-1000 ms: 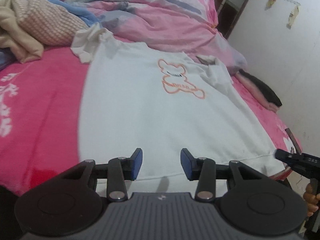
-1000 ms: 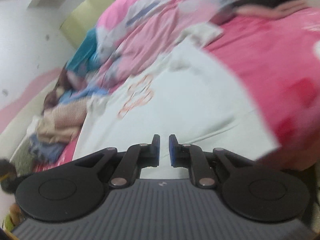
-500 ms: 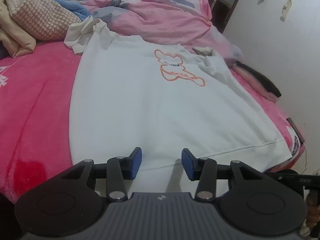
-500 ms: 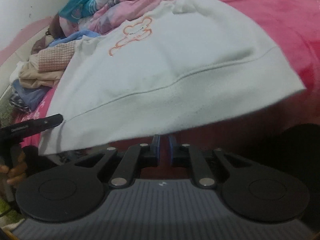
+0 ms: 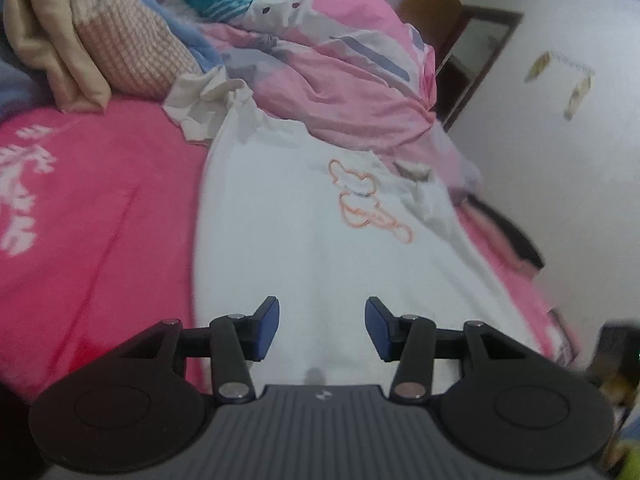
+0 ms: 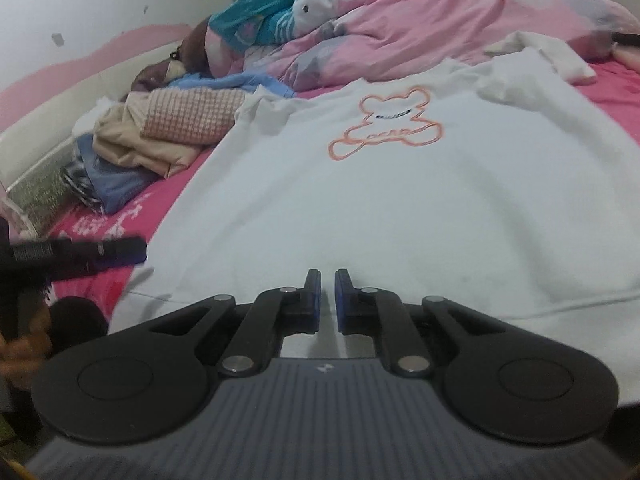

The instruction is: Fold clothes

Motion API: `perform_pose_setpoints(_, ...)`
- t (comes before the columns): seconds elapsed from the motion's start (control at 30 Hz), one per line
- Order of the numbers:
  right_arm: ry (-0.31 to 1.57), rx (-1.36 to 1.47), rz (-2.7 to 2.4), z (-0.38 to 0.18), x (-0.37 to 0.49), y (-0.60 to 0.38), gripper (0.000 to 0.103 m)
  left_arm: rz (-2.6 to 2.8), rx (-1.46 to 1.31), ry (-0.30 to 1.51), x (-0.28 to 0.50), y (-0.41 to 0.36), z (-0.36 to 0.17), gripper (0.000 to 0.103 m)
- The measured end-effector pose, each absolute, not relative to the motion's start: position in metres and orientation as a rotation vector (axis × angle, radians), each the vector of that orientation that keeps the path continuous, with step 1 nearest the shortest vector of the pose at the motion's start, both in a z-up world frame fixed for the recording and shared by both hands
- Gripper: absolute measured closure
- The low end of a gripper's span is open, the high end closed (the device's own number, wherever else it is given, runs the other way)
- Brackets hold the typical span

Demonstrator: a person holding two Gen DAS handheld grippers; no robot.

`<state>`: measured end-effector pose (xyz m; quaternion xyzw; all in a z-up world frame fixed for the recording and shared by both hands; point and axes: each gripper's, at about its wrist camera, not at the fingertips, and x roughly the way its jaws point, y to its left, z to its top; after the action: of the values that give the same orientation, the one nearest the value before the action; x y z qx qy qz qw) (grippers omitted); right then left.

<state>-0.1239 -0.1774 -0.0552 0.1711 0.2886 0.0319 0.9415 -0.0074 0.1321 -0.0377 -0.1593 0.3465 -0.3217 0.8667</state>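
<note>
Left gripper (image 5: 322,328): fingers (image 5: 266,330) apart at a middling gap, nothing between them, over the near hem of the white sweatshirt (image 5: 304,240). Beyond the fingers the sweatshirt lies flat, front up, on the pink blanket (image 5: 92,216); orange bear outline (image 5: 366,204) ahead and right of the fingertips. Pile of folded clothes (image 5: 96,60) far ahead to the left, rumpled pink quilt (image 5: 344,80) far ahead.

Right gripper (image 6: 328,300): fingers (image 6: 312,300) nearly together, only a thin slit showing, nothing pinched, over the sweatshirt (image 6: 400,208) near its hem. Bear (image 6: 390,126) straight ahead. Left of the fingers, the other gripper's black tip (image 6: 80,250) sits at the sweatshirt's left edge.
</note>
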Motion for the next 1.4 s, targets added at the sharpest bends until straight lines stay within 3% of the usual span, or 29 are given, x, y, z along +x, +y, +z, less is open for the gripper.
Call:
perform_pose_setpoints(0.17, 0.593, 0.377, 0.063, -0.065, -0.119, -0.178, 0.098, -0.578, -0.235, 0.755, 0.029, 0.109, -0.047, 0.06)
perform_pose_setpoints(0.23, 0.591, 0.402, 0.064, -0.068, -0.119, -0.182, 0.101, -0.507, -0.219, 0.793, 0.045, 0.111, -0.057, 0.07)
perform_pose_setpoints(0.27, 0.591, 0.422, 0.065, -0.07, -0.119, -0.184, 0.101, -0.501, -0.259, 0.809, 0.051, 0.123, -0.06, 0.081)
perform_pose_setpoints(0.3, 0.592, 0.452, 0.065, -0.071, -0.119, -0.188, 0.102, -0.494, -0.302, 0.823, 0.055, 0.135, -0.061, 0.083)
perform_pose_setpoints(0.37, 0.598, 0.503, 0.069, -0.073, -0.118, -0.194, 0.103, -0.472, -0.369, 0.844, 0.061, 0.157, -0.061, 0.083)
perform_pose_setpoints(0.43, 0.599, 0.521, 0.072, -0.075, -0.117, -0.197, 0.103, -0.415, -0.341, 0.827, 0.061, 0.166, -0.054, 0.067)
perform_pose_setpoints(0.47, 0.597, 0.53, 0.073, -0.076, -0.117, -0.198, 0.103, -0.398, -0.315, 0.813, 0.061, 0.166, -0.049, 0.064)
perform_pose_setpoints(0.63, 0.581, 0.56, 0.076, -0.081, -0.118, -0.201, 0.103, -0.479, -0.226, 0.71, 0.05, 0.146, -0.017, 0.064)
perform_pose_setpoints(0.77, 0.573, 0.537, 0.08, -0.081, -0.118, -0.199, 0.103, -0.678, -0.117, 0.69, 0.045, 0.085, -0.015, 0.063)
perform_pose_setpoints(0.93, 0.558, 0.536, 0.094, -0.083, -0.12, -0.201, 0.103, -0.695, -0.06, 0.787, 0.074, 0.032, -0.058, 0.067)
perform_pose_setpoints(0.97, 0.556, 0.531, 0.095, -0.083, -0.12, -0.201, 0.103, -0.675, -0.074, 0.8, 0.082, 0.033, -0.064, 0.079)
perform_pose_setpoints(1.0, 0.556, 0.523, 0.096, -0.082, -0.12, -0.2, 0.103, -0.666, -0.121, 0.802, 0.091, 0.042, -0.068, 0.08)
perform_pose_setpoints(1.4, 0.565, 0.212, 0.18, -0.029, -0.069, -0.157, 0.101, -0.515, -0.118, 0.737, 0.128, 0.092, -0.071, 0.086)
